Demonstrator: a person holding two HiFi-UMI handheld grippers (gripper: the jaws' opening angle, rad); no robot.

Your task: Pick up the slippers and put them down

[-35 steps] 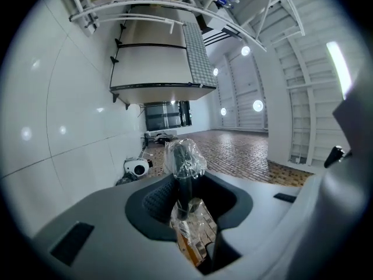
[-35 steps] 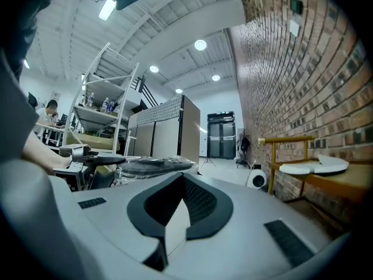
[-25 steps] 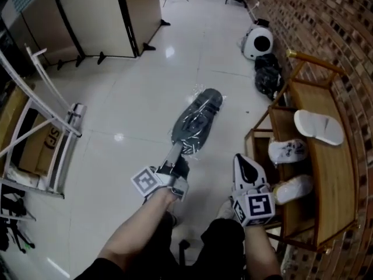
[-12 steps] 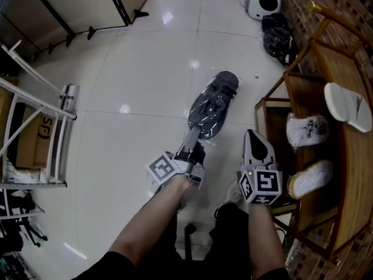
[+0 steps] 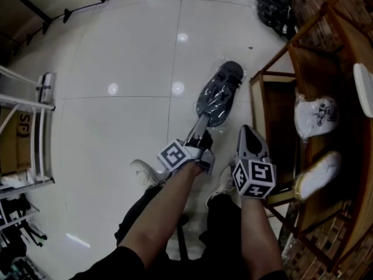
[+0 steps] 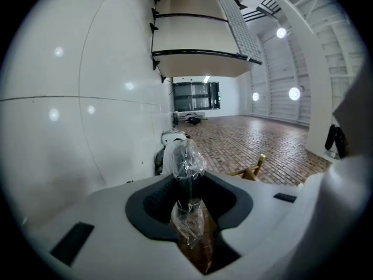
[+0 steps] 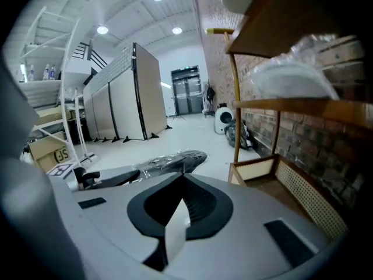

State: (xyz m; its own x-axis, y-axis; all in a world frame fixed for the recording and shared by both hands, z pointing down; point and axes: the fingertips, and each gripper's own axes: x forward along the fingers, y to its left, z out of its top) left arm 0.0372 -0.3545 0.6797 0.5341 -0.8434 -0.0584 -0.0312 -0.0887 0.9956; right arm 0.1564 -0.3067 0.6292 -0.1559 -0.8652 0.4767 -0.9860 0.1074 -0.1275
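A dark slipper (image 5: 220, 92) wrapped in clear plastic sticks out from my left gripper (image 5: 201, 132), which is shut on its heel end and holds it roughly level over the white tiled floor. In the left gripper view the slipper (image 6: 185, 168) shows edge-on, with crumpled plastic between the jaws of the left gripper (image 6: 189, 217). My right gripper (image 5: 249, 132) hangs beside it, close to the wooden rack (image 5: 265, 104), shut with nothing in it. The right gripper view shows the right gripper (image 7: 178, 214), the dark slipper (image 7: 175, 159) and the left gripper (image 7: 105, 178).
The rack's shelves hold white slippers in plastic (image 5: 315, 116), (image 5: 317, 174), and another white slipper (image 5: 364, 89) lies on top. A black bag (image 5: 274, 4) lies by the brick wall. A white metal frame (image 5: 41, 98) and a cardboard box (image 5: 11, 144) stand left. The person's shoe (image 5: 143, 171) is below.
Both grippers have sunk toward the floor, the left one carrying the wrapped dark slipper down with it. The right gripper has come closer to the rack's lower shelves.
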